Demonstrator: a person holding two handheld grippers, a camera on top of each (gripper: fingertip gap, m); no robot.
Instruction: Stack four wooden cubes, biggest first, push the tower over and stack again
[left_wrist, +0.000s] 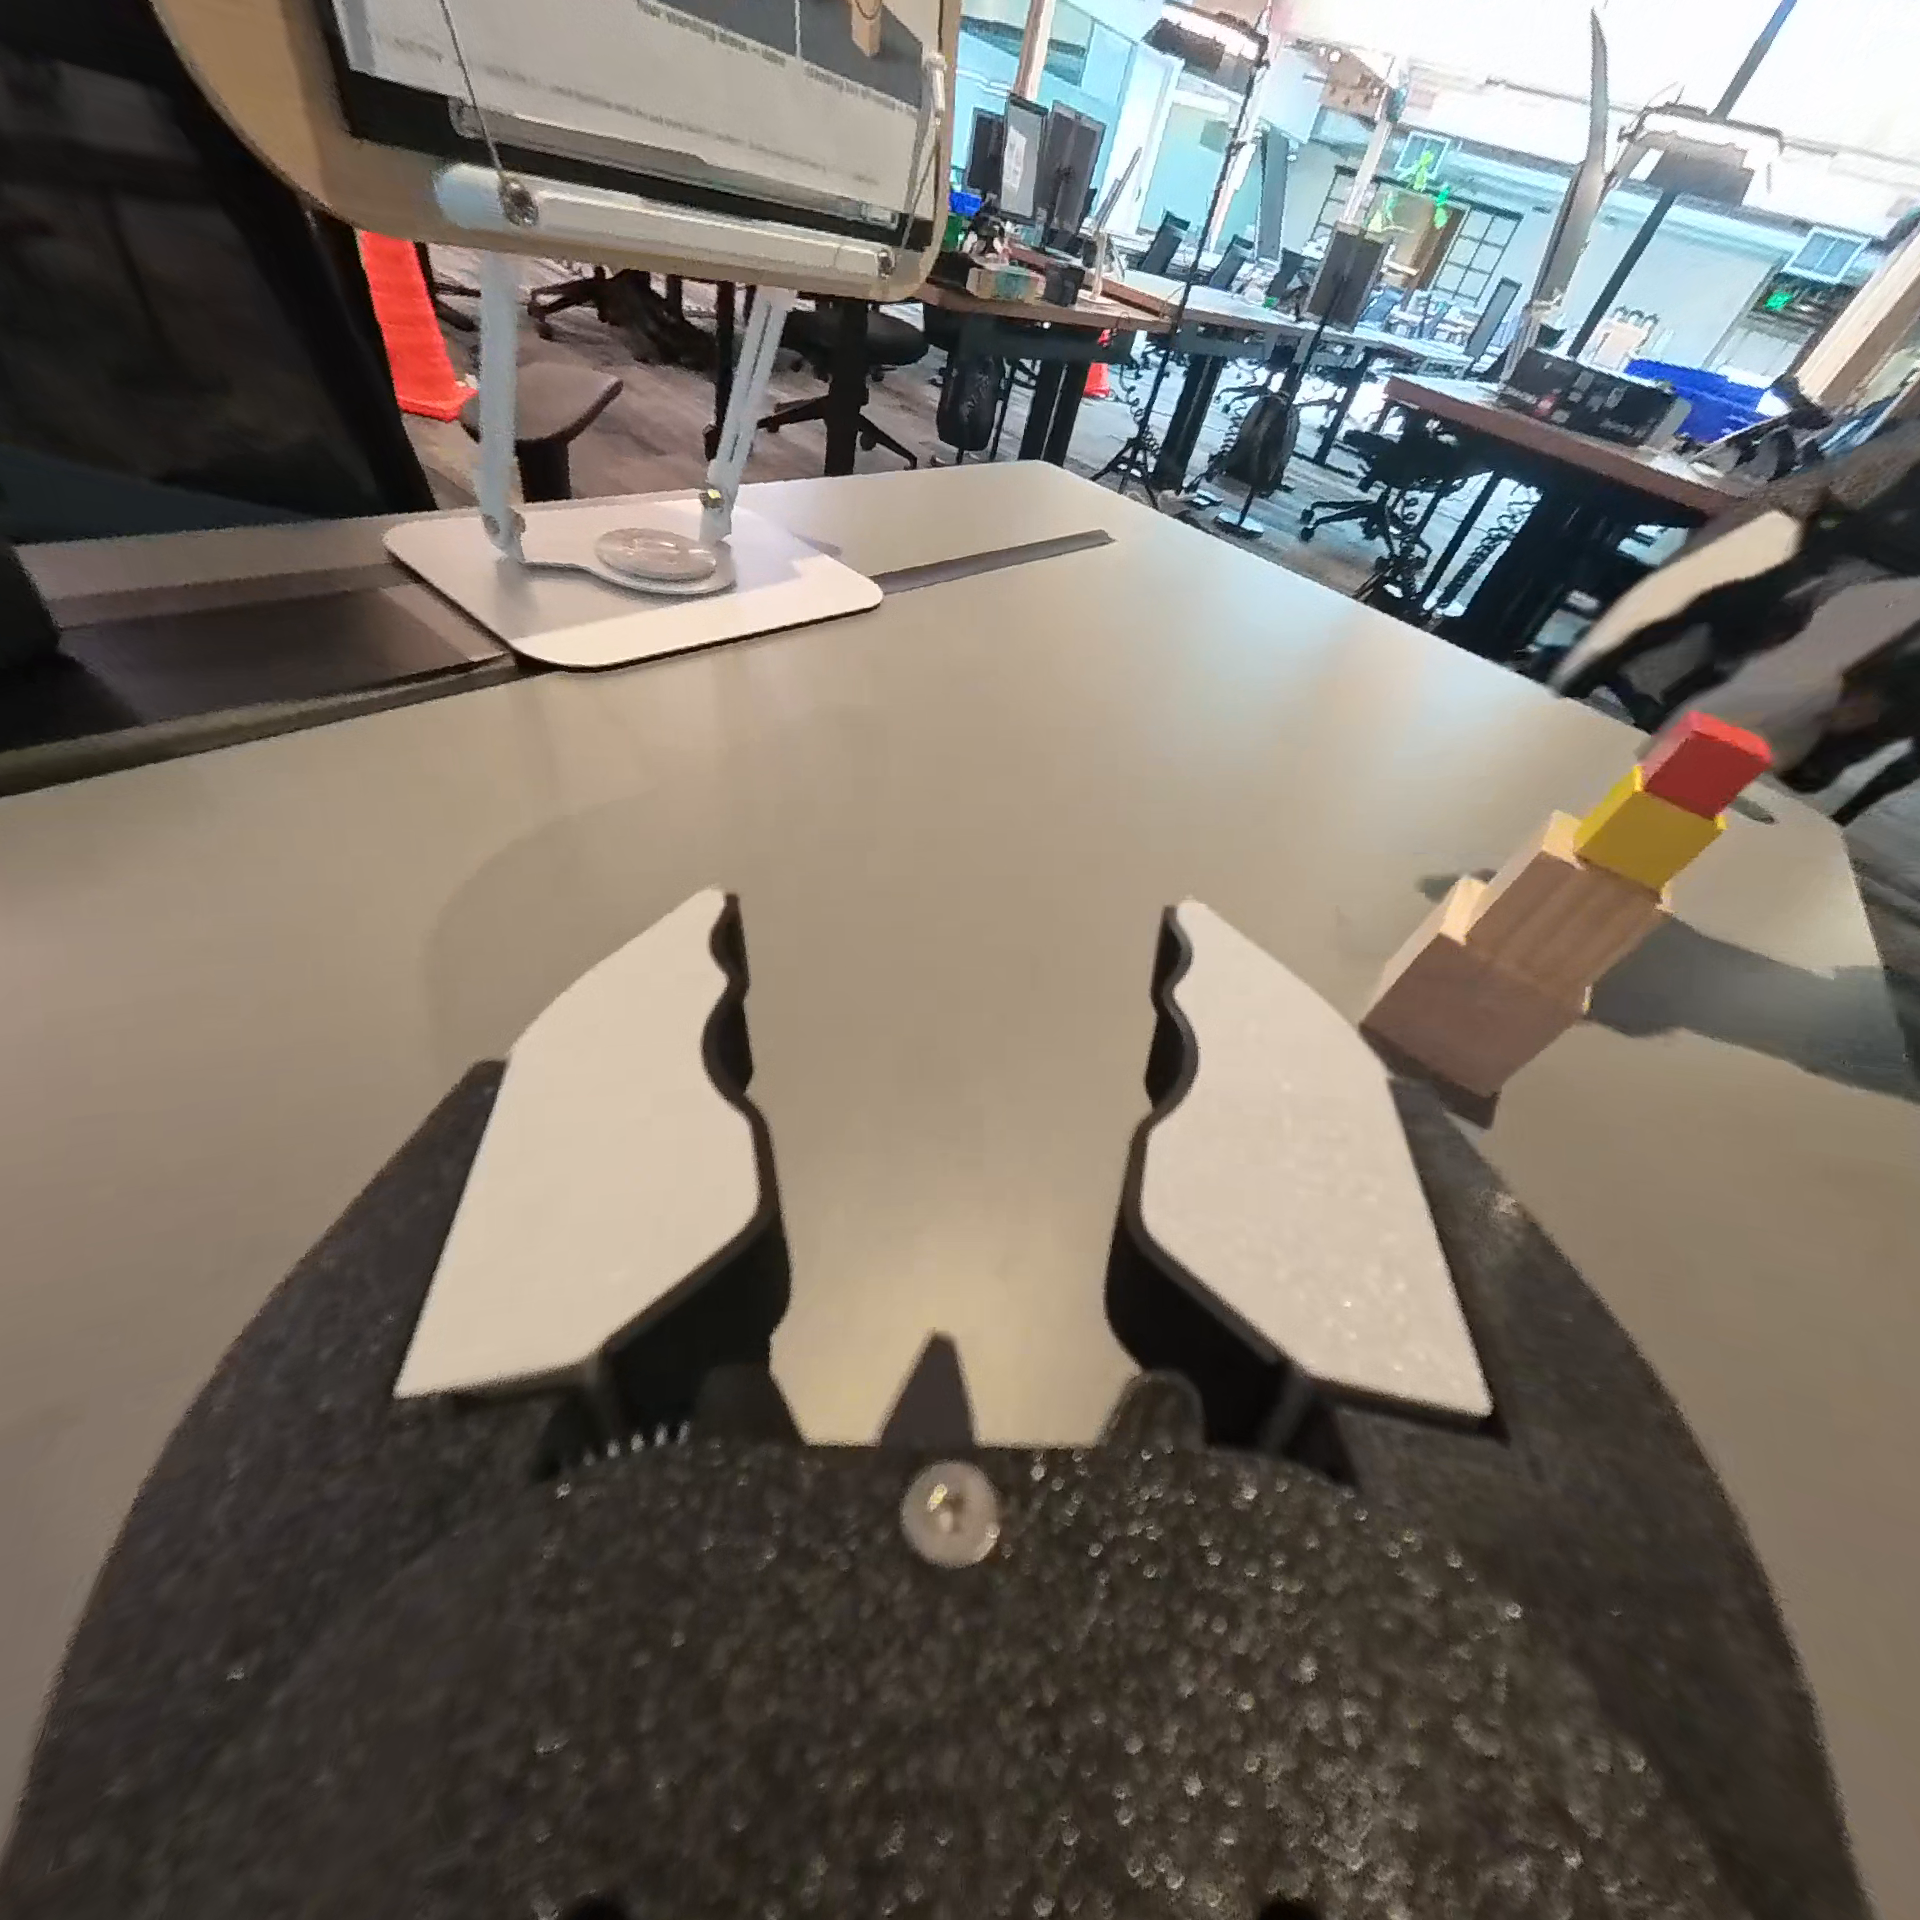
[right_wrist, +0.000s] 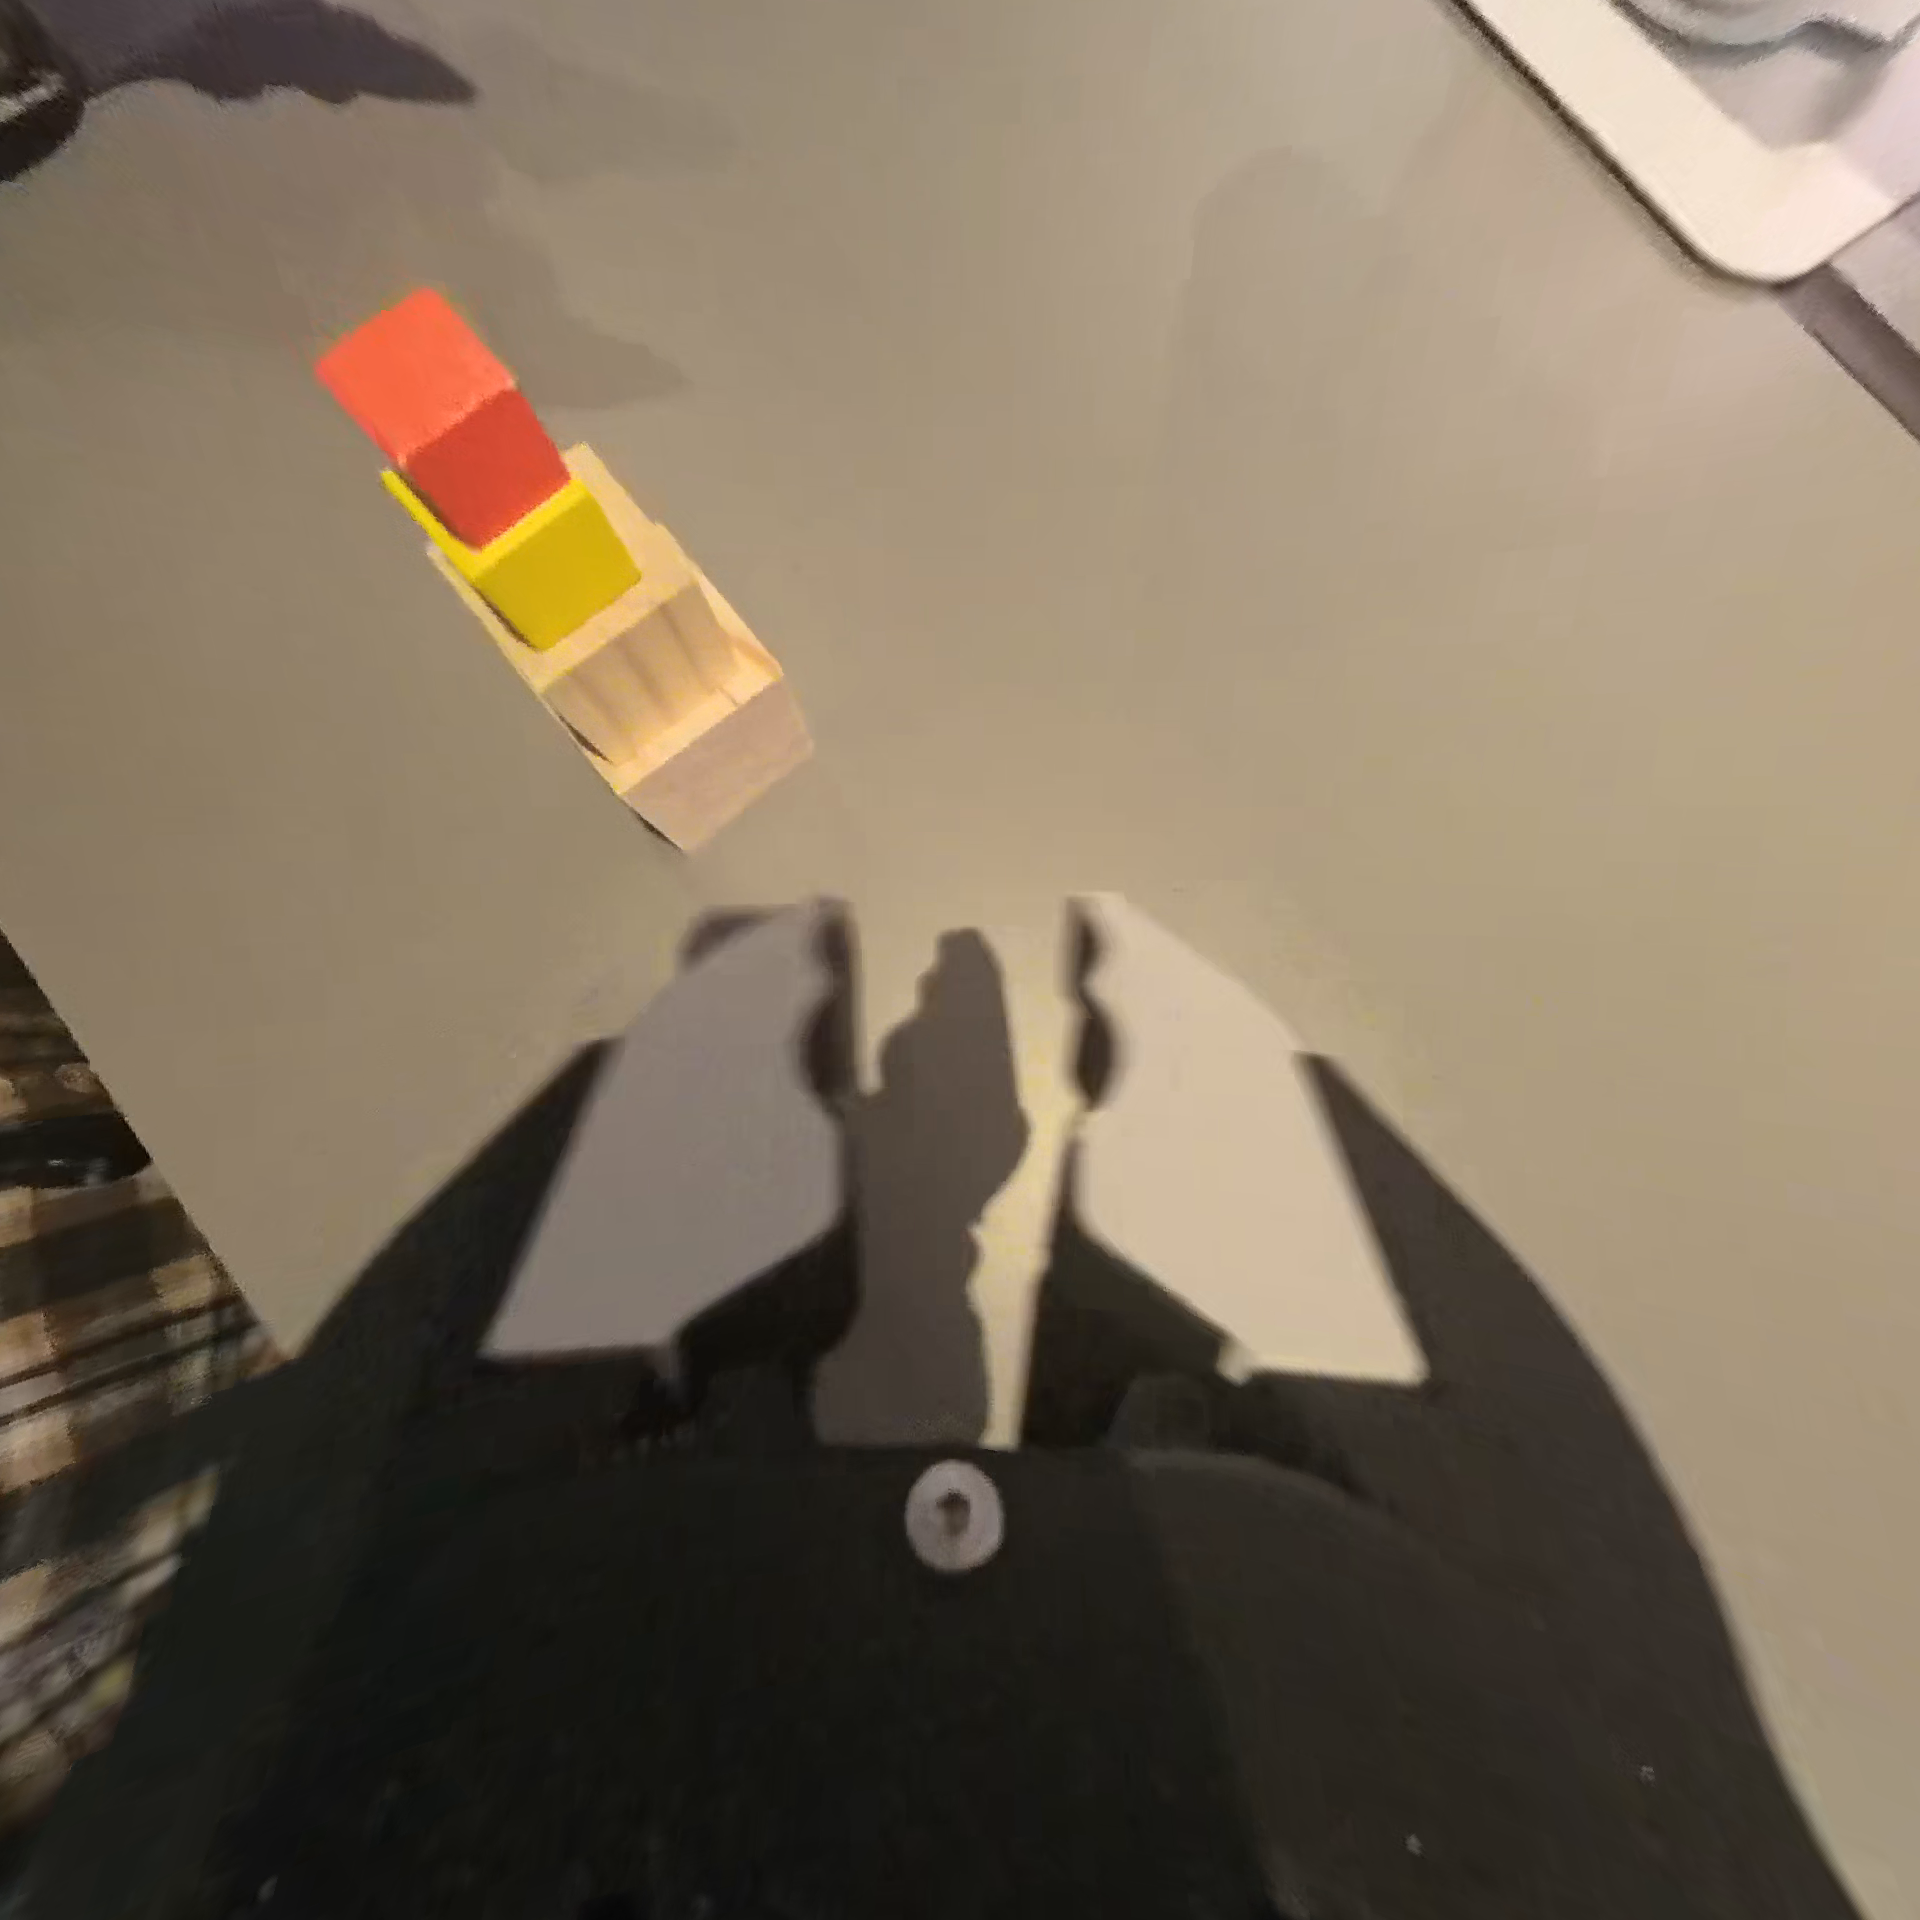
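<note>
Left wrist view shows your left tongs (left_wrist: 951, 925) spread wide over bare grey bench (left_wrist: 935, 748), nothing between the fingers. Off to their right the tower stands complete: the biggest plain wooden cube (left_wrist: 1475, 1003) at the bottom, a smaller plain cube (left_wrist: 1558, 914) on it, then the yellow cube (left_wrist: 1647, 836), and the red cube (left_wrist: 1709, 764) on top, each sitting a little off centre. Beyond the tower, your right tongs (left_wrist: 1683, 592) hang blurred near the bench's edge. Farther back, a white stand base (left_wrist: 634, 592) rests on the bench. Right wrist view, blurred, looks down on your right tongs (right_wrist: 961, 925), parted with a narrower gap and empty; the tower is ahead and to their left, apart from them
</note>
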